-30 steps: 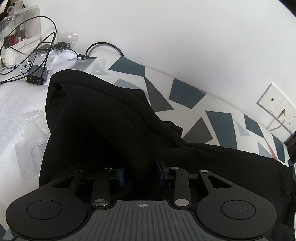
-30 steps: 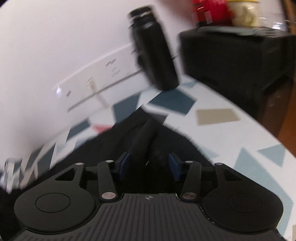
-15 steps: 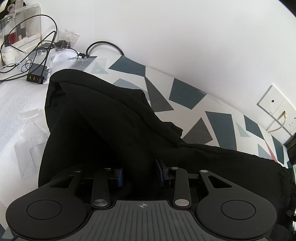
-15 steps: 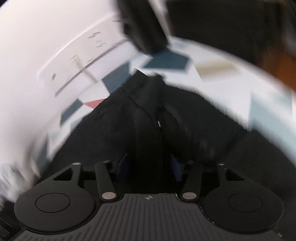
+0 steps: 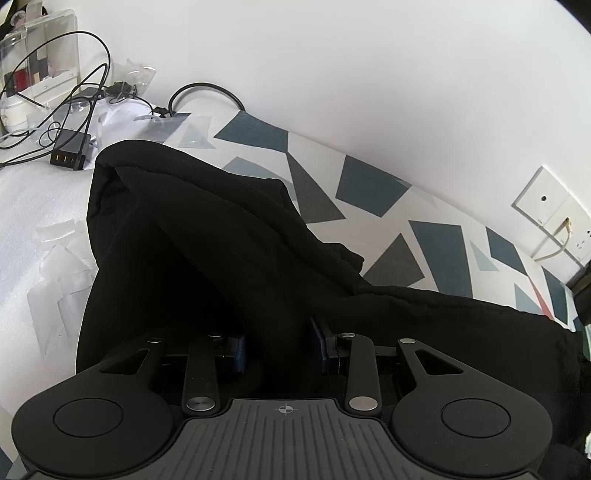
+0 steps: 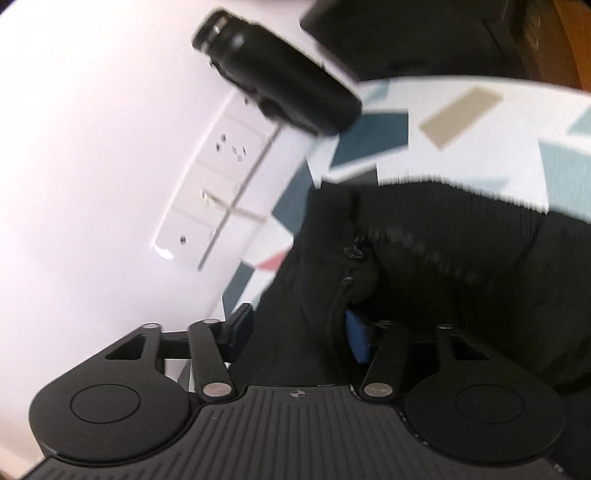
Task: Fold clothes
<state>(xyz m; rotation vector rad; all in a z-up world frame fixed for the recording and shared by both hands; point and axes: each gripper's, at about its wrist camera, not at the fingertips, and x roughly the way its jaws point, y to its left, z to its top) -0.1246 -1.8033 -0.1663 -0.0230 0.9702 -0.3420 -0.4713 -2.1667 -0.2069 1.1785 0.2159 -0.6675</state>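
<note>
Left tongs (image 5: 280,349): narrow, blue pads pinched on a thick fold of the black garment (image 5: 221,240); the cloth fills the gap between them.
Right tongs (image 6: 299,334): jaws closing, black cloth bunched between them; the far pad (image 6: 356,336) is half buried in the fabric, the near pad (image 6: 240,326) sits at the cloth's edge. View blurred, so a firm press cannot be confirmed.
Garment: spread on the counter (image 5: 369,188), running ahead of the left tongs in a raised ridge and off to their right as a flatter sheet. At the right tongs a seam or zipper line (image 6: 351,254) shows just ahead of the pads.
Counter: white cover with blue and grey patches.
Ahead-left of left tongs: cables (image 5: 74,74), a small black charger block (image 5: 70,155), a clear plastic box (image 5: 40,74), loose clear wrappers (image 5: 59,258).
Ahead-right of left tongs: wall sockets (image 5: 554,214) with a cord plugged in.
Ahead of right tongs: dark bottle (image 6: 277,77) standing on the counter beyond the cloth, socket plate (image 6: 221,177) on the wall to its left, a black box (image 6: 406,33) to its right.
</note>
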